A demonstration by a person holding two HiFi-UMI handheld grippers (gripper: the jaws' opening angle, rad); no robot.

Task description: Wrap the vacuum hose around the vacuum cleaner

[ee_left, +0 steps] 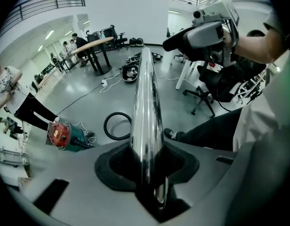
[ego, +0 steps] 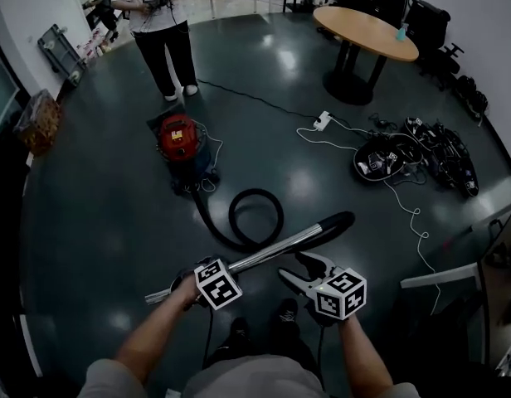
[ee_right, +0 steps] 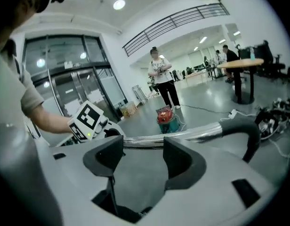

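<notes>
My left gripper (ee_left: 147,161) clamps the stiff, slick chrome wand (ego: 272,251); my right gripper (ee_right: 138,147) gapes empty. The hose (ego: 255,192), likely limp and light, loops on the floor (ego: 106,222) before the vacuum cleaner (ego: 179,139); grasp mid-length.

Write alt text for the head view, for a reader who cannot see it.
The left gripper clamps a chrome vacuum wand while the right gripper hangs open beside it. The black hose loops across the dark floor to a red-topped vacuum cleaner, with a person standing beyond.
</notes>
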